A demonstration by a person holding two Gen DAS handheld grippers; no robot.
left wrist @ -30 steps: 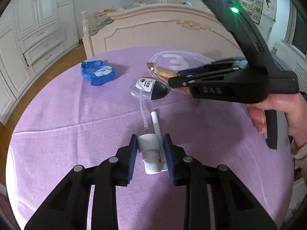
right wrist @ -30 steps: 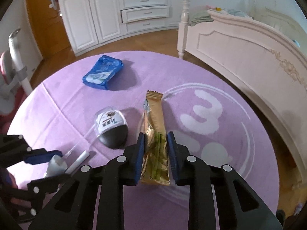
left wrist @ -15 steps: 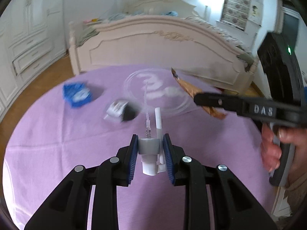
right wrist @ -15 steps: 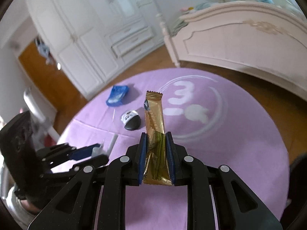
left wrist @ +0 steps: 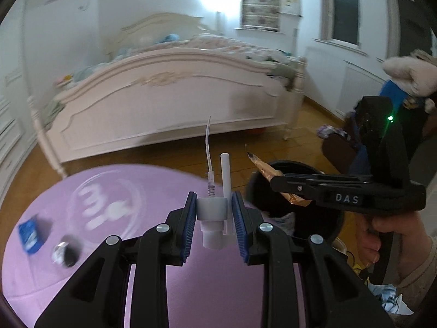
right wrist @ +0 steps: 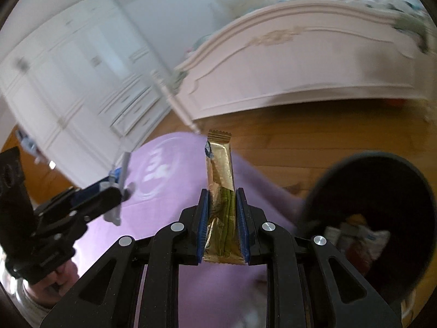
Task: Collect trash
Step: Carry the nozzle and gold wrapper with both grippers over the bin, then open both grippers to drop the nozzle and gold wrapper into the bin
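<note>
My left gripper [left wrist: 214, 213] is shut on a white pump dispenser head [left wrist: 212, 213] with a thin tube and holds it in the air over the purple table's right part. My right gripper [right wrist: 222, 221] is shut on a gold snack wrapper [right wrist: 220, 180] and holds it up beside a black trash bin [right wrist: 387, 180]. The bin also shows in the left wrist view [left wrist: 314, 168], behind the right gripper [left wrist: 278, 181]. A blue packet [left wrist: 30, 233] and a small black-and-white container [left wrist: 65, 252] lie on the table at the left.
The round table has a purple cloth [left wrist: 117, 191] with a white "3" print. The bin holds some trash [right wrist: 357, 235]. A cream bed [left wrist: 169, 93] stands behind, on a wooden floor [right wrist: 300, 142]. White wardrobes [right wrist: 82, 71] are at the left.
Both grippers have lifted their items off the table and swung right, away from the table's middle. The black bin has come into view on the right.
</note>
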